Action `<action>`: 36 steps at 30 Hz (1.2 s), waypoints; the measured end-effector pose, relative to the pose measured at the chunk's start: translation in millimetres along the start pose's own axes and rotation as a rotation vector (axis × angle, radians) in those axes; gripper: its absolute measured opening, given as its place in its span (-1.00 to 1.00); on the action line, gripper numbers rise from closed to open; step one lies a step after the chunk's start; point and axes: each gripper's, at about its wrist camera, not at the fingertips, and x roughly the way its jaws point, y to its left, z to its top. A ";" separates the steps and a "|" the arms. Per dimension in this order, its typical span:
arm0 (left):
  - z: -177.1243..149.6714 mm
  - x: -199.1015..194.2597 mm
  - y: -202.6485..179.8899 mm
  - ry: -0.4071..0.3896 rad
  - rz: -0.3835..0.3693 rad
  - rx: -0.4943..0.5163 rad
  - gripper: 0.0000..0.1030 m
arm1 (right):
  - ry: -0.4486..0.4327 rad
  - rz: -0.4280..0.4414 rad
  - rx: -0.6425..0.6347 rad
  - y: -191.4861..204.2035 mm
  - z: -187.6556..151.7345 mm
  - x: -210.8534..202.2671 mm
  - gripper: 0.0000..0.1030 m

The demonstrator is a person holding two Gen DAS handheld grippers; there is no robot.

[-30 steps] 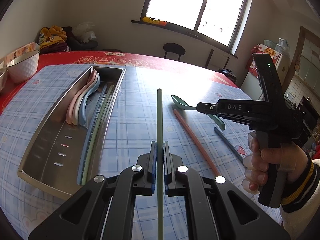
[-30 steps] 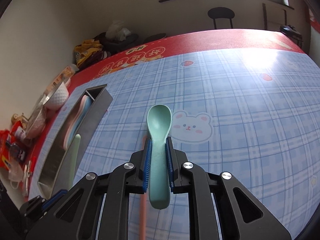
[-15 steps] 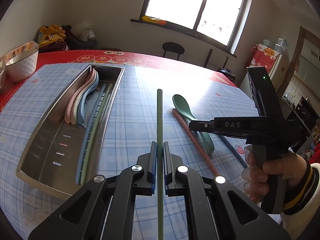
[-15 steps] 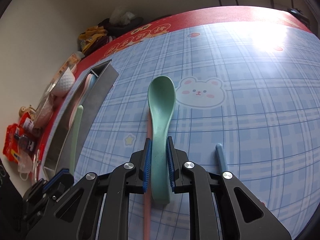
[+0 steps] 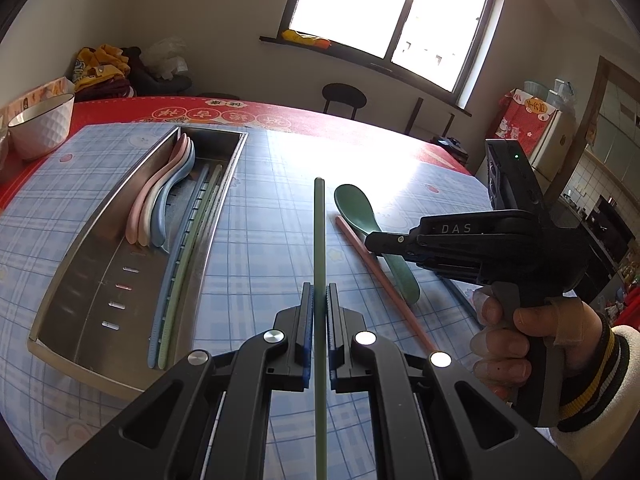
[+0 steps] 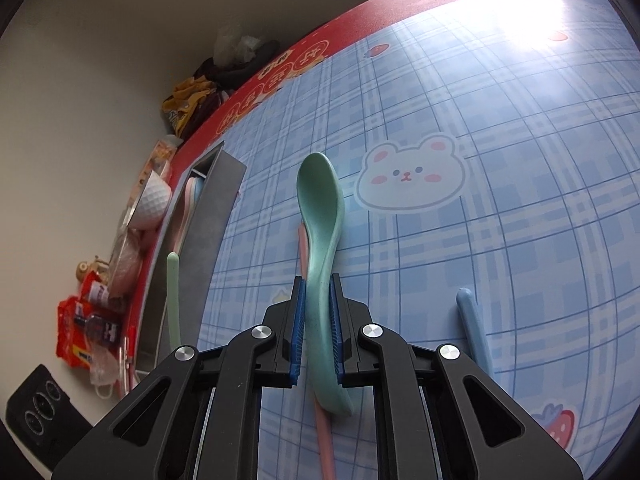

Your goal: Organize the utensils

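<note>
We are holding a green chopstick point(image 5: 320, 240) in the left claw point(image 5: 319, 304), whose jaws are pinched tight on it; the stick is running straight forward above the desk point(image 5: 260, 216), between the tray point(image 5: 52, 304) and the other utensils. With the right claw point(image 6: 318, 300) we are gripping a green spoon point(image 6: 322, 216) by its handle. Its jaws have just been closing, and the blue pads are pressing both sides of the handle. The spoon's bowl is pointing away from us, low over the checked cloth beside a printed bear point(image 6: 412, 178).

A pink chopstick point(image 5: 380, 276) is lying on the desk just beside the spoon, partly under it in the right wrist view. A blue chopstick point(image 6: 474, 328) is lying to the right of the right claw.

In the metal tray at the left, three spoons point(image 5: 160, 204), pink, white and blue, are nesting together on their sides, and a blue and a green chopstick point(image 5: 184, 256) are lying along the tray's right wall. A white bowl point(image 5: 40, 126) is standing on the red cloth behind the tray.
</note>
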 end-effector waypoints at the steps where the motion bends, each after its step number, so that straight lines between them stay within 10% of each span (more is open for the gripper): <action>1: 0.0 -0.2 -0.1 0.001 0.000 0.000 -0.88 | -0.014 -0.012 -0.013 3.2 -1.4 -1.7 -0.78; 36: 34.5 -29.7 20.4 0.010 -0.045 -0.075 -0.89 | -0.290 0.057 -0.167 15.9 -43.0 -58.0 -0.77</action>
